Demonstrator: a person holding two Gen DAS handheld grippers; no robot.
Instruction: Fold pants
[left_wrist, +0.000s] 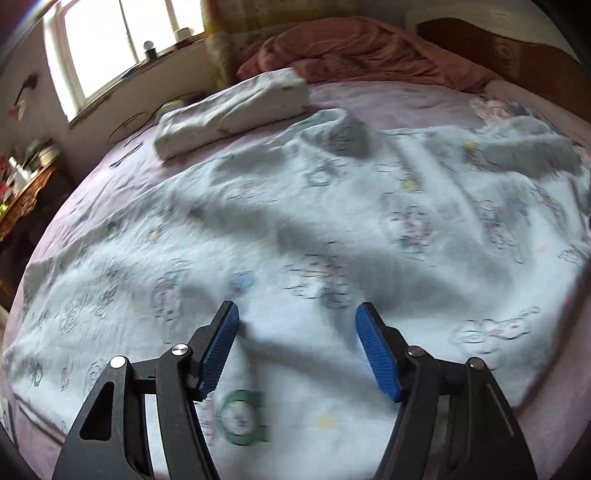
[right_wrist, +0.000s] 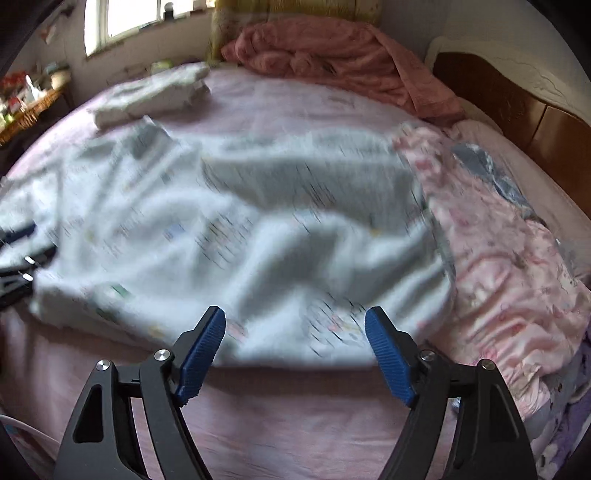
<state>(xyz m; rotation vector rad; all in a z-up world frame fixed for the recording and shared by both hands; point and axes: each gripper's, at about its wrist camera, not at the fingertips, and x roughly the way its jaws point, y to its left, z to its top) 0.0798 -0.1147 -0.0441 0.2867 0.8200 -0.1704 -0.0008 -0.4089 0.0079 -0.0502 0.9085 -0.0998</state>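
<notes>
Between the blue pads of my left gripper (left_wrist: 297, 314) lies pale printed cloth: the pants (left_wrist: 295, 221), spread rumpled and wide across the bed (left_wrist: 92, 173). That gripper's jaws stand well apart and nothing is pinched in them; the fabric passes under the gap, and I cannot tell whether the tips brush it. A green ring print sits on the cloth just below the left pad.

My right gripper (right_wrist: 295, 317) is likewise spread wide and holds nothing. Its tips hang over the near edge of the pants (right_wrist: 229, 229), where the pale cloth ends and the bare pink sheet of the bed (right_wrist: 258, 424) begins. The picture there is smeared, so I cannot say whether the tips touch the fabric.

From the right wrist view, the pants lie across the middle of the bed, creased in long ridges, with small cartoon prints all over. At that view's left edge, dark parts of my other gripper show beside the cloth.

A folded white bundle (left_wrist: 232, 110) rests on the sheet beyond the pants, close to their far edge. Behind it a salmon blanket (left_wrist: 369, 51) is heaped against the wall. To the right of the pants lies a pink patterned garment (right_wrist: 498, 251), touching their edge, with a brown wooden headboard (right_wrist: 517, 110) past it. A window (left_wrist: 122, 44) glows at the upper left.
</notes>
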